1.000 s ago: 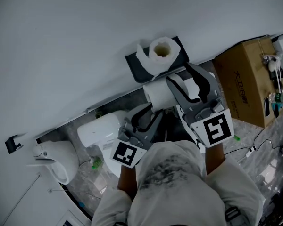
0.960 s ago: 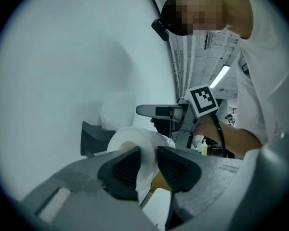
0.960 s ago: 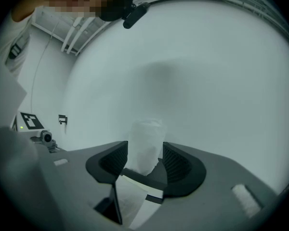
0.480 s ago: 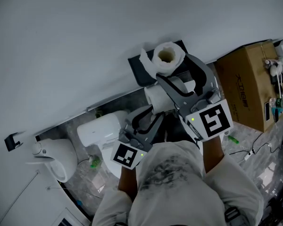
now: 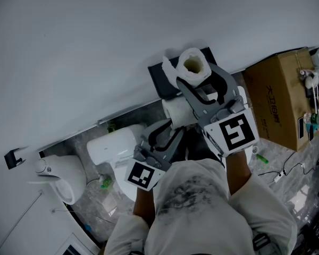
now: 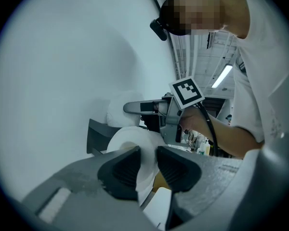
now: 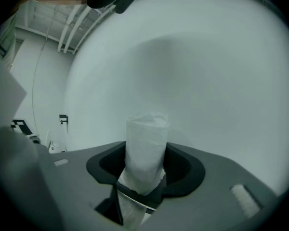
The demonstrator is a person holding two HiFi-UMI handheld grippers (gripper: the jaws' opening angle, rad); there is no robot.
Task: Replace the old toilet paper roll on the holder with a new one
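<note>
As left claw [image 6: 147, 153] holds refill [image 6: 134, 137], right claw [image 7: 145, 166] (just closing) seemingly pinches old roll [image 7: 144, 136].

1. My head view looks steeply down the white wall [image 5: 95, 47] from overhead.
2. The left gripper view sits close behind its jaws, facing the new roll [image 6: 127, 136] and that wall.
3. The right gripper view faces the wall, hard against the old roll [image 7: 144, 148]; all three views probably share it.

A plain white wall [image 5: 95, 47] met a grey marbled floor [image 5: 287, 166] (dimly lit), bearing a white toilet [image 5: 112, 145] and a cardboard box [image 5: 279, 97].
</note>
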